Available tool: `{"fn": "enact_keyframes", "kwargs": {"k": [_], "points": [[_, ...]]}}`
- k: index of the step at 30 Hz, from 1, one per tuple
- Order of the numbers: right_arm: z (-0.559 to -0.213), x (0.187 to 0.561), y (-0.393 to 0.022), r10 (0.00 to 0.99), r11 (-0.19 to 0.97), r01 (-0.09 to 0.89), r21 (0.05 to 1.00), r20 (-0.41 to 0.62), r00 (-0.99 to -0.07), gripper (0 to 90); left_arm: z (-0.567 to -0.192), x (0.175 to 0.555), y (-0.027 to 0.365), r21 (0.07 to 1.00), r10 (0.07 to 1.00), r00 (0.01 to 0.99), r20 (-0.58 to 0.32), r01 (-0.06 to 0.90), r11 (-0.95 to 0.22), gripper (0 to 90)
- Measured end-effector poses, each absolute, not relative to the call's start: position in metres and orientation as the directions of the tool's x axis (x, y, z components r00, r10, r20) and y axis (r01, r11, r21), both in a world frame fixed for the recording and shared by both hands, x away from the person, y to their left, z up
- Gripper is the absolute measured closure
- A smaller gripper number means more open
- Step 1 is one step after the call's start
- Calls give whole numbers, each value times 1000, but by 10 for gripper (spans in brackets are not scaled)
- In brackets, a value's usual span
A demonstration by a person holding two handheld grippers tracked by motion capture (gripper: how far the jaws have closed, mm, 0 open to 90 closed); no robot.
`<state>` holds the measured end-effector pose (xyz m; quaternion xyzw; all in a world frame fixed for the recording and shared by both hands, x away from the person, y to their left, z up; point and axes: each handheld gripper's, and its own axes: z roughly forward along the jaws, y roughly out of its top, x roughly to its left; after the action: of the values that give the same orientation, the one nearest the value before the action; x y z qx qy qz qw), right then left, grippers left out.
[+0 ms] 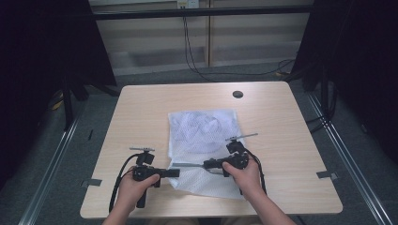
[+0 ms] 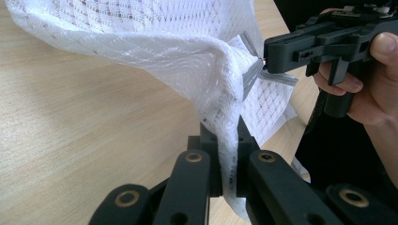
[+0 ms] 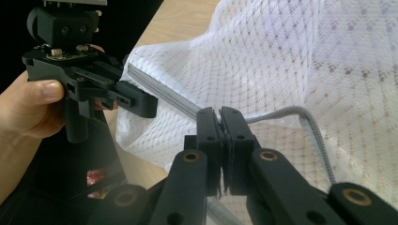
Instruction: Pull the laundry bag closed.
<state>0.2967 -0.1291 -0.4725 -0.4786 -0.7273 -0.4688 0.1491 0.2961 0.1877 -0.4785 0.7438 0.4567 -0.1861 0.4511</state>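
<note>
White open-weave mesh cloth bag point(image 1: 202, 140), grey woven zipper tape point(image 3: 300, 112), matt pale wood-grain table point(image 1: 141, 117)

both tongs point(image 1: 174, 173) point(image 1: 206, 164) grip white mesh bag point(image 1: 199, 131).

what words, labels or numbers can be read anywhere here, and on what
None: no readable text stands on anything in these pictures.
white mesh bag: plain netting with a grey zipper band, no label or print in sight.
left tool and right tool: plain black, no brand or number.
table: bare wood grain, no marks.
pale fixture on the far wall: too small and blurred to tell whether it bears any writing.
</note>
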Motion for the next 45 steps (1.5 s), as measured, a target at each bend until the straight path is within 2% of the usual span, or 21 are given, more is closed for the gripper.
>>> {"fn": "enact_keyframes", "kwargs": {"k": [45], "points": [[-476, 294, -136, 551, 107, 834, 541, 666, -502, 876, -478, 297, 190, 496, 519, 509, -687, 850, -178, 886]]}}
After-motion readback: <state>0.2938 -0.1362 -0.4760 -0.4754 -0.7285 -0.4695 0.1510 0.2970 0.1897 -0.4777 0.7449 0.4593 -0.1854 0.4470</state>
